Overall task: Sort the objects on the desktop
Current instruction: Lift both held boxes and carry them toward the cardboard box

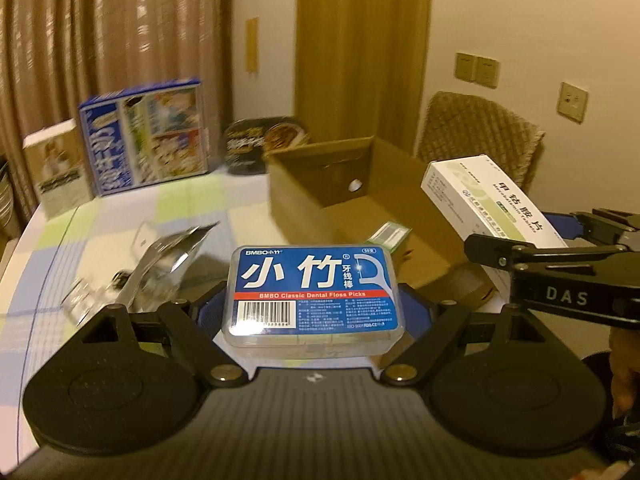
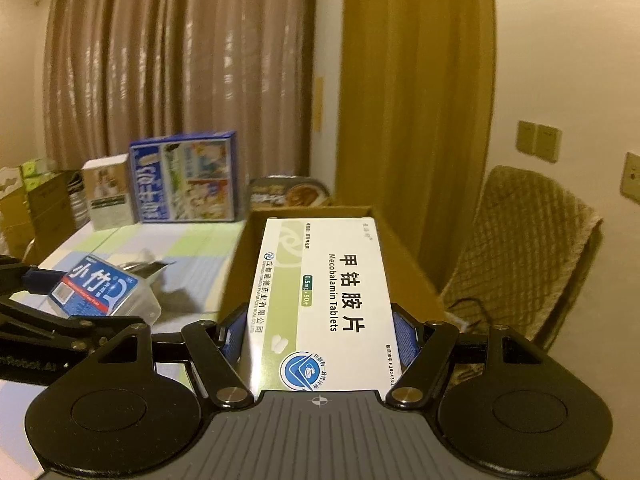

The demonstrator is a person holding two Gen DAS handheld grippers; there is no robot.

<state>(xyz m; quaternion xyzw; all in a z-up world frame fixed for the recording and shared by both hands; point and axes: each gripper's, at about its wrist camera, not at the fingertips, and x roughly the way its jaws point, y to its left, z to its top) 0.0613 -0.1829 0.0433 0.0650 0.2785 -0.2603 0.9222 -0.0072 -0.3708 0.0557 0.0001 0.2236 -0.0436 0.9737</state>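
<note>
My left gripper (image 1: 314, 312) is shut on a clear floss pick box with a blue label (image 1: 314, 292), held above the table; it also shows in the right wrist view (image 2: 100, 290). My right gripper (image 2: 320, 332) is shut on a white and green Mecobalamin tablet box (image 2: 320, 300), held over the near edge of an open cardboard box (image 1: 360, 200); that tablet box also shows in the left wrist view (image 1: 492, 204). A small green and white box (image 1: 390, 236) lies inside the cardboard box.
A shiny foil packet (image 1: 160, 260) lies on the checked tablecloth (image 1: 120, 208) at left. A blue printed carton (image 1: 148, 140), a beige carton (image 1: 56, 172) and a dark food tray (image 1: 264, 140) stand at the back. A padded chair (image 2: 520, 248) is right of the cardboard box.
</note>
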